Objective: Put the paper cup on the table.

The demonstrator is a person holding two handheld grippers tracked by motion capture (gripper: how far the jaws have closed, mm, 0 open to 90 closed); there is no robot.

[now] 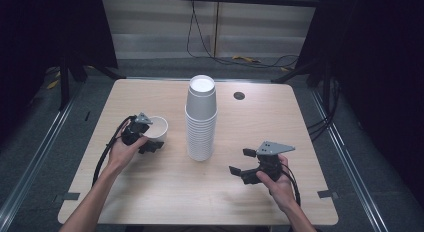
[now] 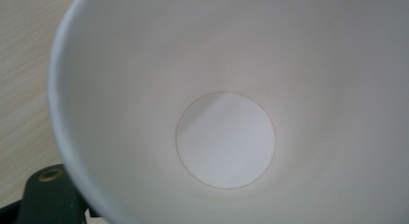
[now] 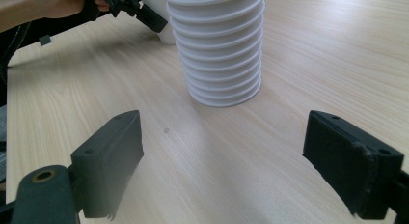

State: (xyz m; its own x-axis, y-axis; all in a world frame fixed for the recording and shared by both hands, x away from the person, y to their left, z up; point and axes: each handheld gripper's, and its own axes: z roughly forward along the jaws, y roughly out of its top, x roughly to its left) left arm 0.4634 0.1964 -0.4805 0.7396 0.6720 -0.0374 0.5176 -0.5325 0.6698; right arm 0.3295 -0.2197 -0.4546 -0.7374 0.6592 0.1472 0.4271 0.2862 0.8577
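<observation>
left gripper (image 1: 150, 142) jaws mostly hidden behind single cup (image 1: 156, 127), clamped on its rim, left of cup stack (image 1: 201, 119) on bench (image 1: 150, 192). right gripper (image 1: 242, 162) jaws wide open, empty, near-right of stack.

High view: from above the near edge, facing forward and down over the whole counter (image 1: 150, 192). Left gripper view: very close, looking into a single cup (image 2: 226, 137). Right gripper view: low, near the counter, facing the cup stack (image 3: 219, 50), which the high view shares.
</observation>
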